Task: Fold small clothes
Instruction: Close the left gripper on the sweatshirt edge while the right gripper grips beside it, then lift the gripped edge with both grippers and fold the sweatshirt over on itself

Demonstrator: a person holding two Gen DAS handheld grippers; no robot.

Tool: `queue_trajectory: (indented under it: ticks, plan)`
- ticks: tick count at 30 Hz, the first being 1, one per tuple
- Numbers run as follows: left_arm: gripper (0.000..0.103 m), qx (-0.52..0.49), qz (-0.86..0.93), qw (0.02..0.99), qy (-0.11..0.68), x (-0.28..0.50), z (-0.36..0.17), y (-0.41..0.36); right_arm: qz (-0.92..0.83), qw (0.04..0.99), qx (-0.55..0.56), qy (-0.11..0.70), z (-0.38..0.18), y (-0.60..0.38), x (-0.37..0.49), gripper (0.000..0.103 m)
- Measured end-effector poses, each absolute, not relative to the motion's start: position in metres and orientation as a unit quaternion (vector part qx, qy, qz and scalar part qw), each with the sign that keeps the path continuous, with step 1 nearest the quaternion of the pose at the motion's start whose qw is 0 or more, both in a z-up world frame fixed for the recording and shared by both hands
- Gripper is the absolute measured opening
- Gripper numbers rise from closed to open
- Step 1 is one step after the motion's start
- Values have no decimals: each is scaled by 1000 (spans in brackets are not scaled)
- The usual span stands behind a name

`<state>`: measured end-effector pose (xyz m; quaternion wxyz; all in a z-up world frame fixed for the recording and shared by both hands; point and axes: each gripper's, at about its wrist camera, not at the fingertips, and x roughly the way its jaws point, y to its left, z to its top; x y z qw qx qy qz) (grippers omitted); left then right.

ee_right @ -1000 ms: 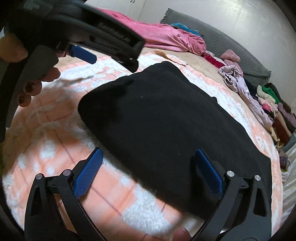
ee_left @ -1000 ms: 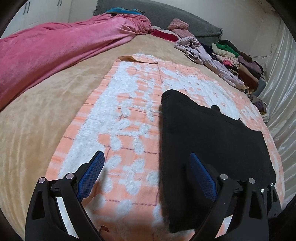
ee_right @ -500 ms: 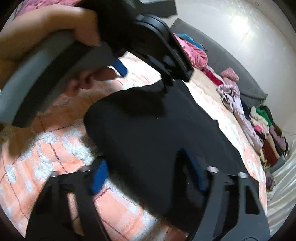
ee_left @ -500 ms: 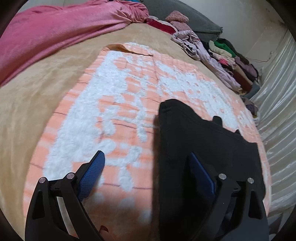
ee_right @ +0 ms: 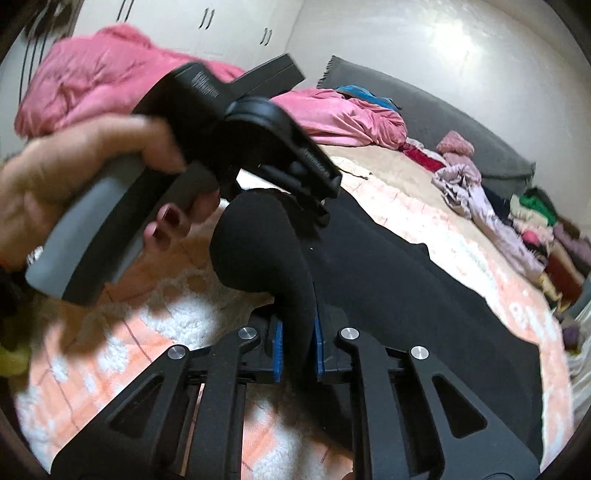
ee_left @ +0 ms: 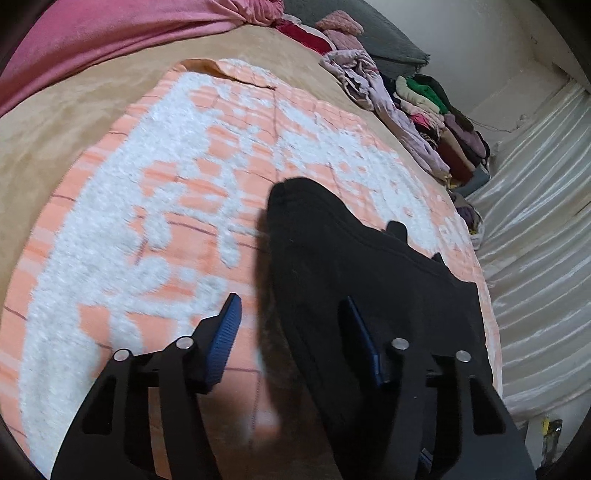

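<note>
Black garment (ee_left: 369, 280) lies on the orange-and-white blanket (ee_left: 177, 192), toward its right side, spread over the tan bed cover (ee_left: 55, 122). Right wrist view: right gripper (ee_right: 297, 343) clenched on the garment's near edge, blue pads (ee_right: 276, 345) pressing a pinched ridge of black fabric that rises off the blanket between them. The same view shows the left gripper (ee_right: 321, 206) from outside, held by the person's left hand (ee_right: 74, 177) on a grey handle, dark nail polish visible, tips down at the far-left part of the garment; its pads are hidden there by the gripper body. Left wrist view gives what that one lacks: left gripper (ee_left: 291, 332) jaws part open and closing, the garment's left edge lying between them, right pad over black cloth, left pad (ee_left: 223, 341) over the blanket; pads not seen pressing the fabric. That view does not show the right gripper. Both views show the pink bedding (ee_left: 110, 33) at the far left and a row of mixed clothes (ee_left: 424, 103) along the far right edge of the bed. Only the left view shows the white satin drape (ee_left: 535, 221) at right; only the right view shows the white cupboard doors (ee_right: 207, 22) behind the pink bedding and the grey headboard (ee_right: 424, 99). Hand and left gripper are motion-blurred in the right view.
</note>
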<state>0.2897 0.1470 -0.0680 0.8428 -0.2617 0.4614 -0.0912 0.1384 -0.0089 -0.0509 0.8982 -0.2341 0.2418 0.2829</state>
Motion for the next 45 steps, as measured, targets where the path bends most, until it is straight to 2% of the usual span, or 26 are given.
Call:
queue_trajectory:
  ticks: [2, 4, 6, 10, 13, 20, 32, 39, 45]
  plan:
    - [50, -258, -99, 842, 464, 289, -68, 141, 285, 900, -223, 244, -48, -12, 140, 6]
    - [40, -259, -113, 838, 467, 289, -69, 134, 286, 900, -222, 244, -48, -13, 141, 6]
    - [37, -249, -109, 841, 467, 288, -68, 128, 285, 900, -221, 244, -47, -13, 141, 6]
    - [22, -241, -109, 847, 460, 286, -63, 122, 285, 902, -214, 243, -48, -16, 143, 6]
    - [19, -234, -103, 855, 452, 281, -56, 117, 285, 905, -206, 241, -48, -21, 143, 5]
    - [17, -244, -99, 867, 423, 268, -27, 105, 286, 916, -168, 227, -35, -46, 140, 5]
    - [16, -163, -94, 887, 422, 283, 51, 0, 258, 941, -64, 209, -4, -137, 149, 4]
    - [17, -117, -103, 887, 435, 298, 66, -82, 228, 950, -6, 212, -2, -197, 156, 4]
    - [17, -80, -107, 881, 454, 311, 57, -145, 202, 949, 56, 237, -12, -246, 166, 4]
